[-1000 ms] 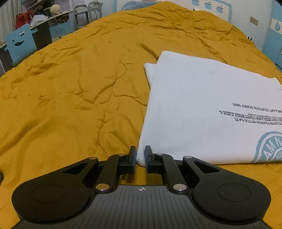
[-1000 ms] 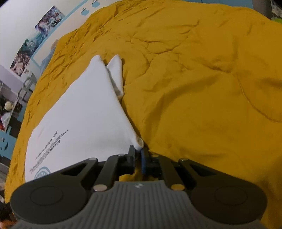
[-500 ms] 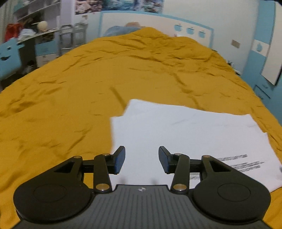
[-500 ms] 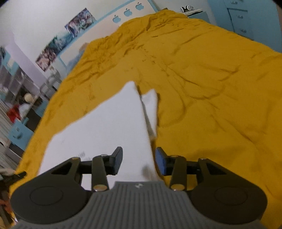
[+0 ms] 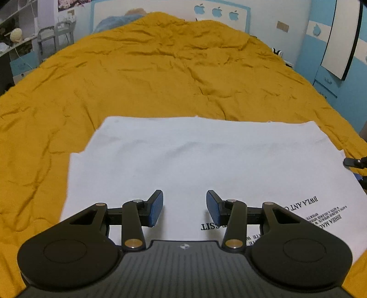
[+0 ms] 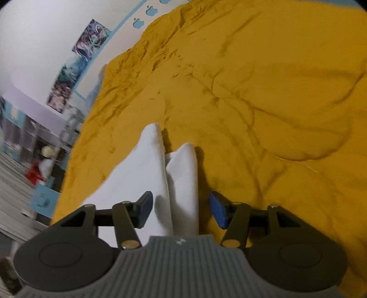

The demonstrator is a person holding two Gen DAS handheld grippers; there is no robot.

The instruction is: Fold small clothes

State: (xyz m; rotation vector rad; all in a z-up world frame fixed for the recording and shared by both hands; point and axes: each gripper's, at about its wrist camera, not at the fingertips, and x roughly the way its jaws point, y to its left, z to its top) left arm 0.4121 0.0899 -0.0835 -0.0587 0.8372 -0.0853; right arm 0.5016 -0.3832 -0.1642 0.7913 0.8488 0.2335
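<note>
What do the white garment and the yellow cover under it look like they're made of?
White garment: looks like thin matte knit cotton, lying flat with soft folded edges and printed black lettering. Yellow cover: seems a padded woven quilt, matte, with puffy creases and stitched seams. Exact fibres cannot be told.

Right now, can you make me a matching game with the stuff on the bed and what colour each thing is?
Things:
1. T-shirt
2. Bedcover
3. Apple shapes on the wall
4. Letters printed on the T-shirt

Colours:
A. Mustard yellow
B. Black
C. White
D. Light blue

Right pairs: 1-C, 2-A, 3-D, 4-B.
</note>
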